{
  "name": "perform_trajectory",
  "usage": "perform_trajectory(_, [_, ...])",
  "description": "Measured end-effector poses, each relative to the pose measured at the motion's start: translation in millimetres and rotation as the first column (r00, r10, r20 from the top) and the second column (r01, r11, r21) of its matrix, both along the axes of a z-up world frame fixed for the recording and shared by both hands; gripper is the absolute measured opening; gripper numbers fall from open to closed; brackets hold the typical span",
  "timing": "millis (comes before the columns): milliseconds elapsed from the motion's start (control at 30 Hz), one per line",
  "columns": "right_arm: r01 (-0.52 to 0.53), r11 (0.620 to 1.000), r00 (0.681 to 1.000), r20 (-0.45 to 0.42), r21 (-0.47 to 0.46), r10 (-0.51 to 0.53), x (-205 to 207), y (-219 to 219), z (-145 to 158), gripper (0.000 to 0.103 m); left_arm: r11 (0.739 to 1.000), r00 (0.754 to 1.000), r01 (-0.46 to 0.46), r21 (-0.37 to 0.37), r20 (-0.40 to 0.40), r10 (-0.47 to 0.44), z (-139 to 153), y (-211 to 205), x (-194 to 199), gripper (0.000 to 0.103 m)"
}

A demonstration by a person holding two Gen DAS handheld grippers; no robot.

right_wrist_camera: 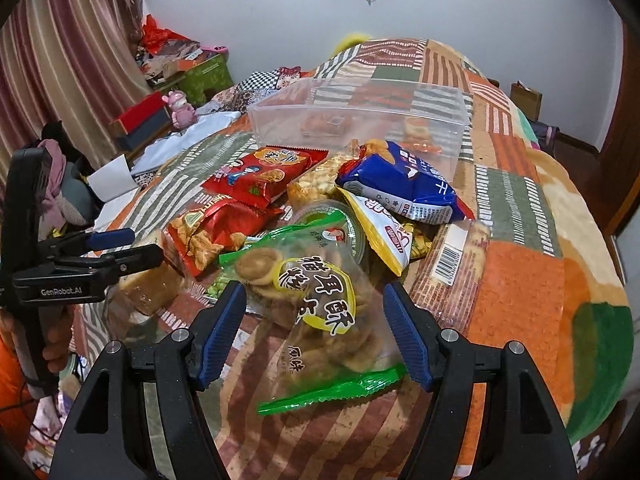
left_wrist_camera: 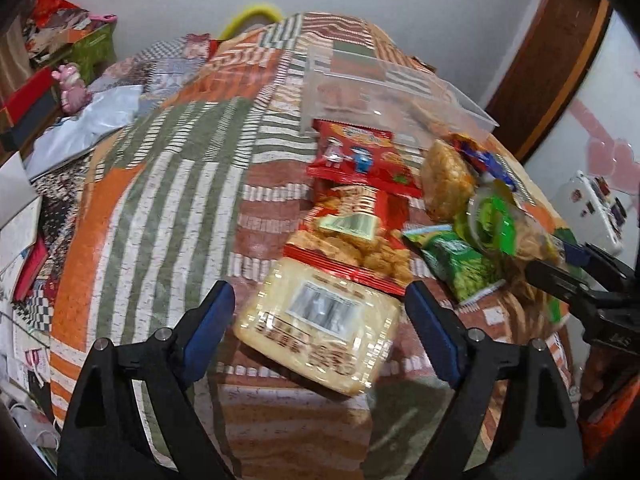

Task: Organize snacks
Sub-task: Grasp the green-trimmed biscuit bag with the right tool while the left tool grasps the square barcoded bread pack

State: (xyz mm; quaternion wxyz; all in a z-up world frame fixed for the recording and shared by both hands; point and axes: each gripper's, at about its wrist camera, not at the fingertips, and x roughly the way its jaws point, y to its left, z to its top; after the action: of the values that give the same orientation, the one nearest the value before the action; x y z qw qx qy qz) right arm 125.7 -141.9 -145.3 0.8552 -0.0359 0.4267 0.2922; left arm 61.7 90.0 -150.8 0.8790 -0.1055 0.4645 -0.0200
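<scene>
A pile of snack packs lies on a patchwork bedspread [left_wrist_camera: 160, 200] before a clear plastic bin [left_wrist_camera: 384, 92], which also shows in the right wrist view [right_wrist_camera: 360, 120]. My left gripper [left_wrist_camera: 320, 320] is open, its fingers either side of a pale cracker pack [left_wrist_camera: 320, 320]. My right gripper [right_wrist_camera: 316, 332] is open around a clear green-edged cookie bag [right_wrist_camera: 320, 312]. Behind lie a red chips bag [right_wrist_camera: 264, 176], a red crisps bag [right_wrist_camera: 212, 232], a blue bag [right_wrist_camera: 400, 184] and a yellow-white bag [right_wrist_camera: 384, 232]. The left gripper shows at the left of the right wrist view [right_wrist_camera: 132, 248].
A barcoded cracker pack [right_wrist_camera: 452, 264] lies right of the pile. Boxes [right_wrist_camera: 140, 120], a pink toy [right_wrist_camera: 182, 108] and clutter line the bed's left side. A curtain [right_wrist_camera: 60, 60] hangs left. A wooden door frame [left_wrist_camera: 560, 60] stands right.
</scene>
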Motion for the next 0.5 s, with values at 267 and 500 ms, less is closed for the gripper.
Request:
perform_trajectory(267, [0.001, 1.000, 1.000, -0.027, 0.014, -0.001, 3, 0, -7, 0.061, 0.993, 0.999, 0.048, 0.105, -0.004, -0.048, -6, -20, 3, 0.091])
perform_trajectory(500, [-0.008, 1.000, 1.000, -0.018, 0.026, 0.008, 0, -1, -3, 0.046, 0.993, 0.999, 0.036, 0.111, -0.031, -0.033, -19, -13, 8, 0.091])
